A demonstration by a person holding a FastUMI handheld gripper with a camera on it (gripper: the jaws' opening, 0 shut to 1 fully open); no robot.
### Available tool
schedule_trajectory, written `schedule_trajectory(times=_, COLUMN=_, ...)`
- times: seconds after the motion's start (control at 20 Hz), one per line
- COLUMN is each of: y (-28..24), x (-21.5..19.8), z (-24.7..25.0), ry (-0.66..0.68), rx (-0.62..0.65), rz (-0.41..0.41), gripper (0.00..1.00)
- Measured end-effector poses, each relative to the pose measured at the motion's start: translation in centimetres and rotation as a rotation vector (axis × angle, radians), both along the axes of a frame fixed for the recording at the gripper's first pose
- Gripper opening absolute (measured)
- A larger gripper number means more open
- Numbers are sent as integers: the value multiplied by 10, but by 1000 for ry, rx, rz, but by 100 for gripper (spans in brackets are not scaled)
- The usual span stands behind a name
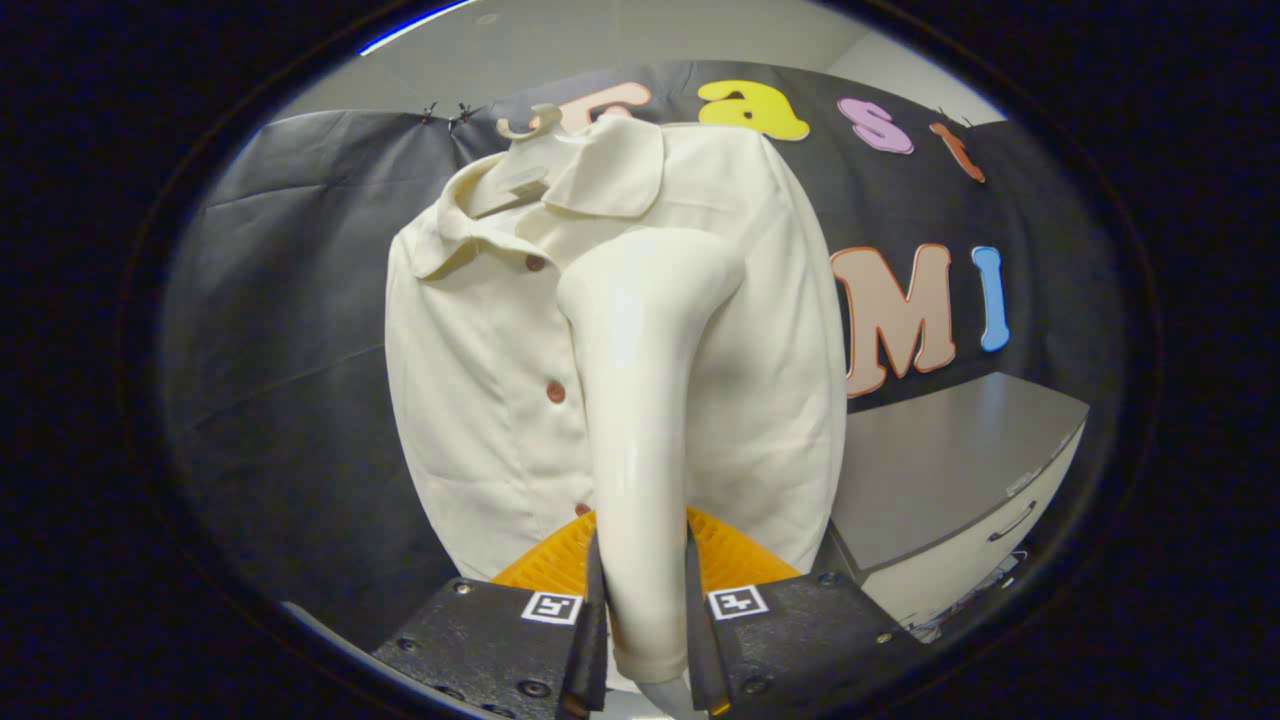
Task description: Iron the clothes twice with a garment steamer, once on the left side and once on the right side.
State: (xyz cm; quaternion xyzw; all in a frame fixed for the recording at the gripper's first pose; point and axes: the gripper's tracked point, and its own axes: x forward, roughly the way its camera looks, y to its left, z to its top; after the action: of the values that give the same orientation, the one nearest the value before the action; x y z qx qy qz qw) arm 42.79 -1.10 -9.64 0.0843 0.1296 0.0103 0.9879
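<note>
A cream button-front shirt (pixel 480 380) with a collar hangs on a pale hanger (pixel 527 122) in front of the dark cloth wall. My gripper (pixel 645 610) is shut on the handle of a cream garment steamer (pixel 645 400), which stands upright between the fingers. The steamer's head leans against the shirt's right half, just right of the row of brown buttons (pixel 555 391) and below the collar. Behind the steamer's handle an orange ribbed part (pixel 730 555) shows just above the fingers.
A grey cabinet (pixel 940 470) with a flat top and a drawer handle stands to the right of the shirt, close to its hem. The dark cloth wall (pixel 280 350) hangs behind and to the left.
</note>
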Motion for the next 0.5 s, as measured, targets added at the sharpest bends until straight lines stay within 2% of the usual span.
schedule_trajectory(times=0.5, y=1, x=-14, z=-101, ry=159, rx=58, rz=28, gripper=32)
